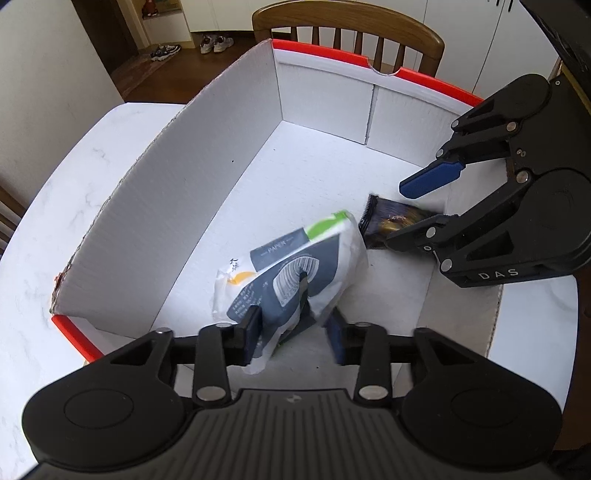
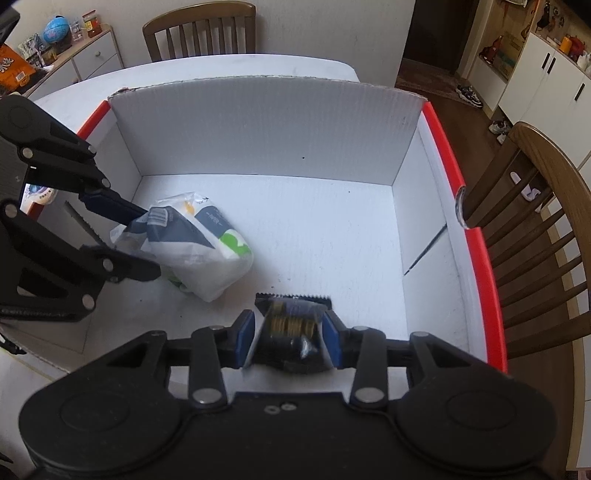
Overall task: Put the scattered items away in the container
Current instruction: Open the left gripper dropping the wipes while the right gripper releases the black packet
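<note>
your left gripper (image 1: 291,332) sits at 6 o'clock in the left wrist view, its jaws spread, with the white and grey packet (image 1: 295,273) between them; the left pad touches the packet, the right pad looks just clear of it, though that edge is blurred. the packet rests on the floor of the box (image 1: 229,155), near its middle, tilted toward 1 o'clock. just beyond it at 3 o'clock lies the dark snack pack (image 1: 391,221), between the fingers of your right gripper (image 1: 410,210), whose jaws stand wide apart there.

in the right wrist view the snack pack (image 2: 291,325) sits between the blue pads (image 2: 245,332) at 6 o'clock; it is blurred, and you cannot tell whether they press it. the packet (image 2: 207,251) lies at 9 o'clock inside the box (image 2: 266,125), with your left gripper (image 2: 147,243) around its near end.

the box stands on a white table (image 1: 74,177). a wooden chair (image 1: 347,29) is behind it at 12 o'clock.
</note>
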